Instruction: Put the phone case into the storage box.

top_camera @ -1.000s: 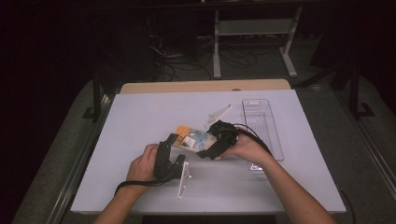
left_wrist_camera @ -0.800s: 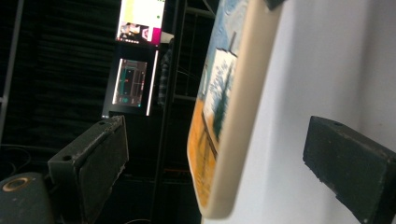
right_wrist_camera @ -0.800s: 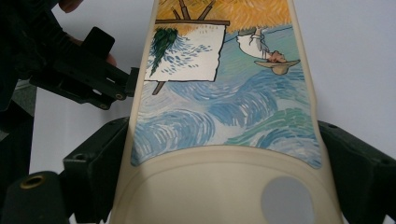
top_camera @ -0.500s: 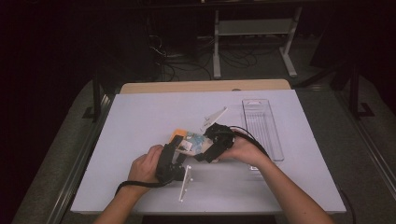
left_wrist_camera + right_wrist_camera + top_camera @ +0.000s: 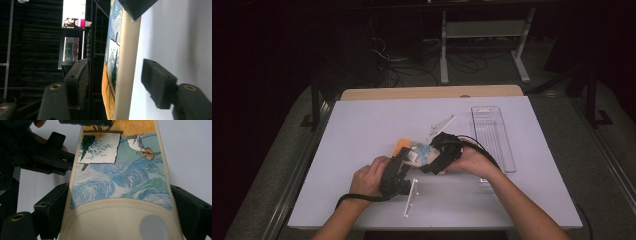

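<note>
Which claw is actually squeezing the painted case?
The right claw: its jaws press the painted case at both edges. The left claw, jaws just closing around it, shows gaps.

Beyond your right gripper (image 5: 438,161), a clear tray (image 5: 493,137) is walling off that side, and a white wedge (image 5: 439,128) is lying just ahead of it. A white strip (image 5: 410,197) is sitting beside your left gripper (image 5: 399,167) (close in), while open table (image 5: 362,125) is stretching away ahead-left.

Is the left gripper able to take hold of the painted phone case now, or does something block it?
Probably yes. The phone case stands edge-on between the left gripper jaws, which have just been closing, with gaps on both sides. The right gripper holds its other end.
</note>
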Demonstrator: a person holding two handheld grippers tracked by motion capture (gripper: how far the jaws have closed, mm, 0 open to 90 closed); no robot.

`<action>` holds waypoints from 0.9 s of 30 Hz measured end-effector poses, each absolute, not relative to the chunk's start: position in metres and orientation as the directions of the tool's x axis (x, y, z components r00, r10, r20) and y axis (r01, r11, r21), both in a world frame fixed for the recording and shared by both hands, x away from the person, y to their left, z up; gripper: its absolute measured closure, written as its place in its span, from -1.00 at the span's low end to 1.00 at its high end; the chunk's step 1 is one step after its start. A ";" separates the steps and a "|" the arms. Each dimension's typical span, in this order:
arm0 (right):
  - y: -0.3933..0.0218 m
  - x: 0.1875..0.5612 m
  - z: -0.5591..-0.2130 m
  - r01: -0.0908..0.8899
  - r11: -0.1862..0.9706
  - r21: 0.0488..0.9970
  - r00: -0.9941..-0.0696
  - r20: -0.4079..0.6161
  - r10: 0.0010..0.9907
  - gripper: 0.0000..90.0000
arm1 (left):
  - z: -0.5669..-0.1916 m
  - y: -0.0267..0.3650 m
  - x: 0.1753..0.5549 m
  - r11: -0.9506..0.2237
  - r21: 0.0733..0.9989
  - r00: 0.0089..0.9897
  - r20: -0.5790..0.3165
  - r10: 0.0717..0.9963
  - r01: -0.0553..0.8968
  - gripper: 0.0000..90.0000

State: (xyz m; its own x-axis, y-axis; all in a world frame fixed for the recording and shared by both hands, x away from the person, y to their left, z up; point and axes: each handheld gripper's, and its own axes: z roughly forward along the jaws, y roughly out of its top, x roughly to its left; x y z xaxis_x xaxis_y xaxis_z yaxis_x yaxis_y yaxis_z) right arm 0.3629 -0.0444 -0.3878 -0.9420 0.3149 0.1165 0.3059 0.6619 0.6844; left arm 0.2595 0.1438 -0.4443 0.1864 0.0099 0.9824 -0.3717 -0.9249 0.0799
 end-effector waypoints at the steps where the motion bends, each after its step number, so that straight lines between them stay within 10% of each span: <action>1: -0.044 0.363 -0.388 0.306 0.662 0.684 -0.942 0.116 0.315 -0.77 | -0.444 0.143 0.259 -0.926 0.075 0.184 0.983 0.006 -0.371 -0.06; 27: -0.042 0.362 -0.390 0.311 0.663 0.681 -0.941 0.123 0.315 -0.77 | -0.443 0.137 0.255 -0.924 0.009 0.186 0.980 -0.067 -0.382 0.55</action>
